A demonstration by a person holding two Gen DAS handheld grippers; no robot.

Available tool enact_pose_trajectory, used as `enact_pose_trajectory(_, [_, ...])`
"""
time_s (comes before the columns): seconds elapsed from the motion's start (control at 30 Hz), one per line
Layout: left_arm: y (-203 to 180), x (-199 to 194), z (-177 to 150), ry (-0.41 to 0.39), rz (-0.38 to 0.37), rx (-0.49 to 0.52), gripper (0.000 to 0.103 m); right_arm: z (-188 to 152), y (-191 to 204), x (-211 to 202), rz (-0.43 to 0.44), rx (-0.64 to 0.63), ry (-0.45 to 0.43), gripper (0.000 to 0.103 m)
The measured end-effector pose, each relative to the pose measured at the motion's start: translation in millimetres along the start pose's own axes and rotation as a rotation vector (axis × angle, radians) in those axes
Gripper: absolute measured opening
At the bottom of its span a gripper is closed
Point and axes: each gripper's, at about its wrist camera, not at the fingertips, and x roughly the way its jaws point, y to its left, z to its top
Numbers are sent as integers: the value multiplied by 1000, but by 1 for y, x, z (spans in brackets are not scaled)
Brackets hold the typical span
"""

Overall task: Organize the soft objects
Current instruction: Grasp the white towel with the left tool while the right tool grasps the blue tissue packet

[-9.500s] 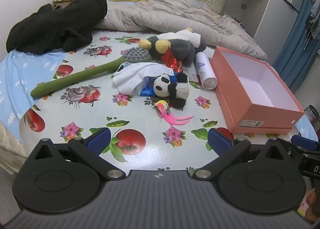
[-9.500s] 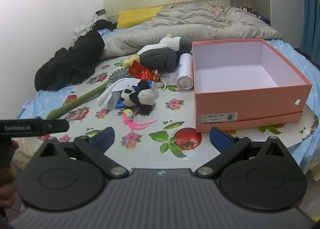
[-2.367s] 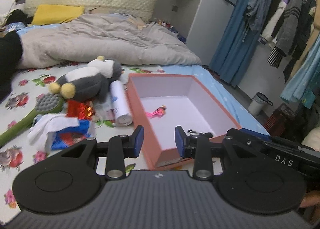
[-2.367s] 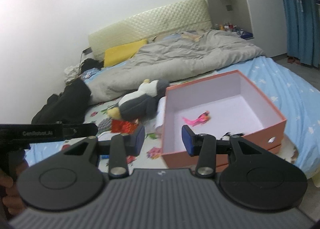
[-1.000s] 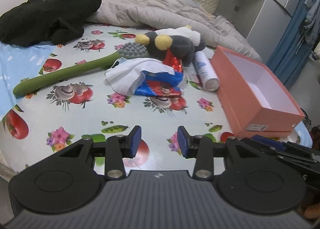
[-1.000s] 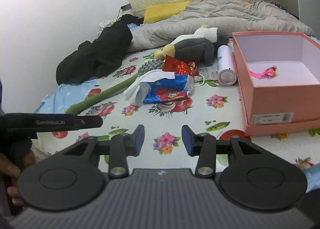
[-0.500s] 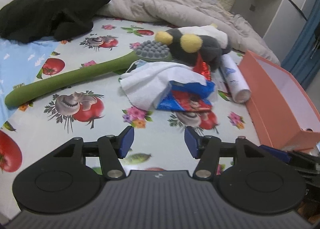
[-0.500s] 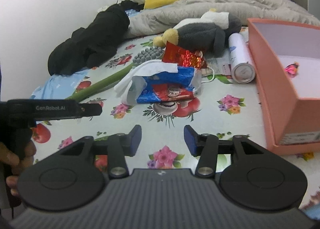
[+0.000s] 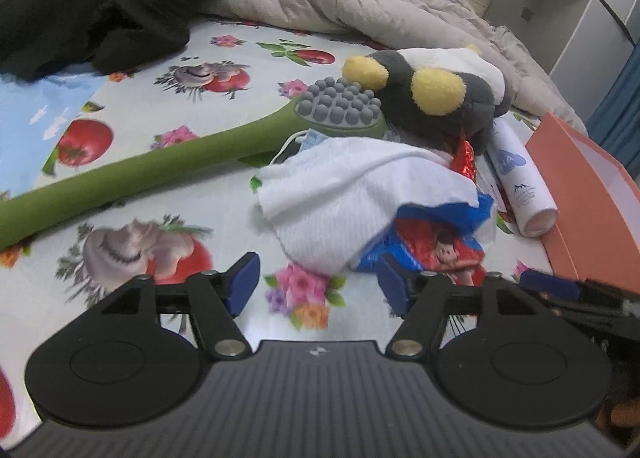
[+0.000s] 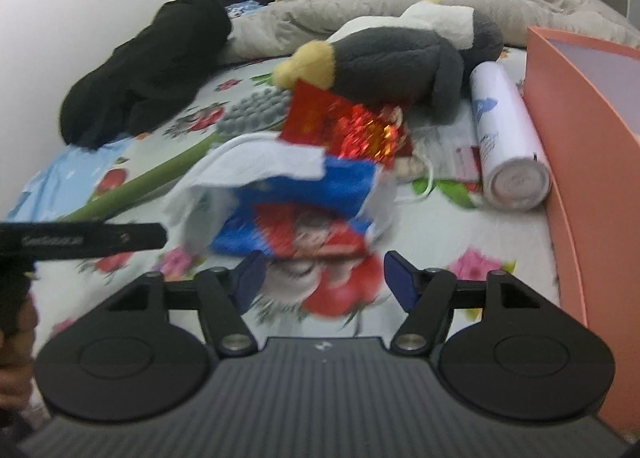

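The white cloth (image 9: 360,194) lies crumpled on the flowered tablecloth (image 9: 224,58), draped over a blue and red packet (image 10: 304,218) and just in front of both grippers. Behind it rest a grey and yellow plush toy (image 9: 436,106), its feet against the knobbed head of a long green massager (image 9: 160,162), and a shiny red wrapper (image 10: 344,126) leaning on the toy. A white cylinder (image 10: 508,138) lies between this pile and the orange box (image 10: 576,130), which stands at the right.

The left gripper (image 9: 316,284) has just been opening its jaws; they stand wide with nothing between them, the cloth's edge just beyond the tips. The right gripper (image 10: 324,278) has likewise been widening, empty, aimed at the packet's near edge.

The risk, judging from the overlap, is that either gripper pinches cloth and packet together, so the stiff packet rides along into the box. A shallow bite on the cloth could also slip loose, and dragging it may topple the wrapper or roll the cylinder.
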Motion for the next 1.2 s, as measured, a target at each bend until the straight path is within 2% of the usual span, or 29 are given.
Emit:
enact_pose_trajectory(0.17, [-3,26,8,15,0,30,73,10,-23,26,20,63,13,68])
enact_pose_trajectory(0.27, [-2,40,8,19,-8,38,73,13,-29,39,16,61,12,68])
enact_pose_trajectory(0.37, [-2,53,7,39,-23,44,73,13,-34,49,52,73,15,68])
enact_pose_trajectory(0.47, [-6,58,6,21,-17,75,72,12,-32,53,55,54,1,68])
enact_pose_trajectory(0.53, [-7,60,7,15,-13,87,63,12,-30,54,46,37,-3,65])
enact_pose_trajectory(0.6, [-8,62,7,9,-21,95,53,12,-28,54,33,27,-1,54])
enact_pose_trajectory(0.63, [-8,62,7,6,-23,95,43,12,-28,53,33,25,2,50])
enact_pose_trajectory(0.73, [-7,61,6,11,-48,63,22,11,-29,51,42,30,13,29])
enact_pose_trajectory(0.83, [-9,53,3,-1,-48,60,10,10,-31,44,60,50,20,22])
enact_pose_trajectory(1.0, [-9,34,-6,-16,-51,36,4,4,-25,23,59,37,17,16])
enact_pose_trajectory(1.2, [-7,-2,-23,-38,-45,-16,2,-8,-23,-8,18,24,20,14])
